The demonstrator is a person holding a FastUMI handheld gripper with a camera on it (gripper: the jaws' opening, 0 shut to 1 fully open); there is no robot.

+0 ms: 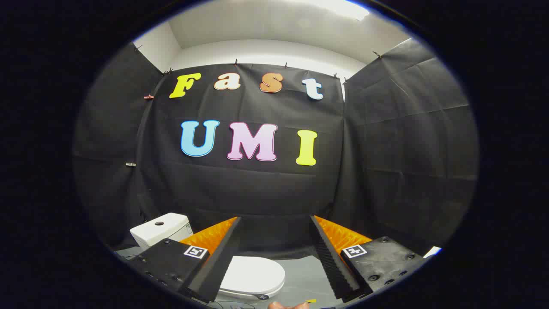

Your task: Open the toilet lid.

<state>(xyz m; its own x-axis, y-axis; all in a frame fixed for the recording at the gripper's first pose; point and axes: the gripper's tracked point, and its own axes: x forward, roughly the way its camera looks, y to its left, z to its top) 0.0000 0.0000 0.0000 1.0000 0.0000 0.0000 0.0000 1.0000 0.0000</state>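
The toilet lid lies flat and closed on the bowl, down on the grey floor, seen between the two fingers and nearer the left one. It is white, smooth and oval. Its long axis runs from the rounded front edge, which faces the open floor to the right, back and leftward toward the tank; the left finger hides the hinge end. Under the front rim a darker seam shows where the lid meets the seat.

Going left to right: the white tank stands beyond the left finger, close to the black cloth wall, with a round hole in its top. Whether anything sits in that hole cannot be told. Next comes the lid, then a bare stretch of grey floor that runs from the lid's front edge to the right finger and back to the foot of the cloth. That stretch gives open room beside the lid. The cloth closes the booth on the left, at the back and on the right, so the tank side is the tight one.

The gripper hangs above the toilet with its fingers spread wide apart, touching nothing. A fingertip of a hand shows just below the lid.
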